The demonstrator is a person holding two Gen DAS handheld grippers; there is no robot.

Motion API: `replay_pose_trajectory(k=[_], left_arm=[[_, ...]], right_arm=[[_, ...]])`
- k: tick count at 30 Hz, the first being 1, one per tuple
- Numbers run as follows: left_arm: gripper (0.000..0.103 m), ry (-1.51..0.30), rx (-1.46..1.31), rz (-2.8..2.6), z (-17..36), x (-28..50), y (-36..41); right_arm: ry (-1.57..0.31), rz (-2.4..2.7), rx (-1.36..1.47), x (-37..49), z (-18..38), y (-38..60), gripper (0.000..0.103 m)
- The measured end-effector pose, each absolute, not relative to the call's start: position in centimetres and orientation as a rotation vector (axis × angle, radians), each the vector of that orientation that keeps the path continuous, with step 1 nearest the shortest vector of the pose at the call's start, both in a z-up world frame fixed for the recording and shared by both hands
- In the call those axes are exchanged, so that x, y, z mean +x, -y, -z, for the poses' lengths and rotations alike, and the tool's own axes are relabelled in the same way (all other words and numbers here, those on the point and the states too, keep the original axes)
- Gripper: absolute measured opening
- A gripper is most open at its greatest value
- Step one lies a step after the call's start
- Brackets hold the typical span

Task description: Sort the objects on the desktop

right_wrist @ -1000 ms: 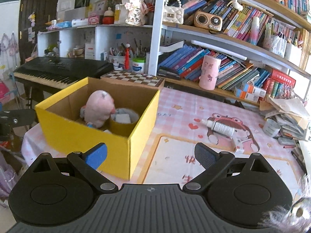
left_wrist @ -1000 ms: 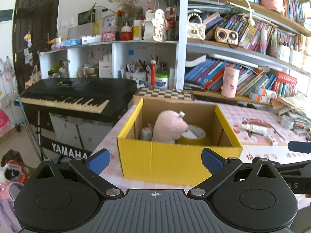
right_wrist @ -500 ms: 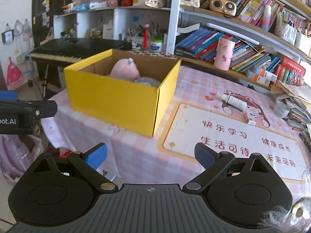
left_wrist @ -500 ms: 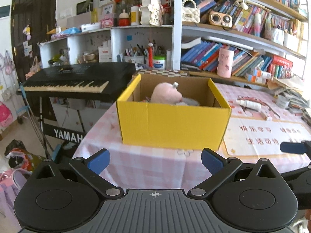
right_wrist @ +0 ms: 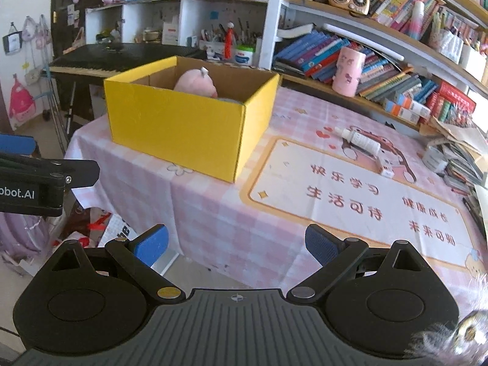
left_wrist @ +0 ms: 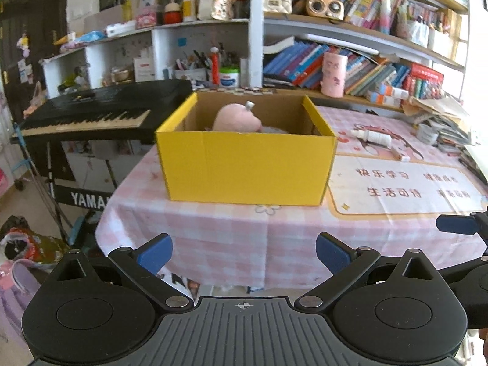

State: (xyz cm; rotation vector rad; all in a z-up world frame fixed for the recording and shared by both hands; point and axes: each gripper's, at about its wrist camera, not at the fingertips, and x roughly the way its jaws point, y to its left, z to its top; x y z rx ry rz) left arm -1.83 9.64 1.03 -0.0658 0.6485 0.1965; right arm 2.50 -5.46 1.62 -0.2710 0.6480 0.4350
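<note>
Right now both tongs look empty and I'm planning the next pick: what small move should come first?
Probably bring the right tongs forward toward the white squeeze tube on the pink cartoon desk mat. It lies outside the yellow cardboard box, and both tongs are open.

Both fisheye views sit off the near edge of the surface (left_wrist: 213,231), looking along their own tongs toward the bookshelves (left_wrist: 366,52). The left view faces the yellow box (left_wrist: 244,167) squarely; the right view sees it obliquely, from seemingly farther right. Both share the box, mat (right_wrist: 350,195) and keyboard (left_wrist: 100,106).
</note>
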Motion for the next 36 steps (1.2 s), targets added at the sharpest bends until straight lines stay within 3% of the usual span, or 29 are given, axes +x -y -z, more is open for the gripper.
replay_pose_trajectory(k=[36], left_arm=[[0.102, -0.731, 0.048, 0.167, 0.6, 3.2, -1.3]], right_arm=[[-0.745, -0.129, -0.181, 1.7, -0.5, 13.6, 0.097]])
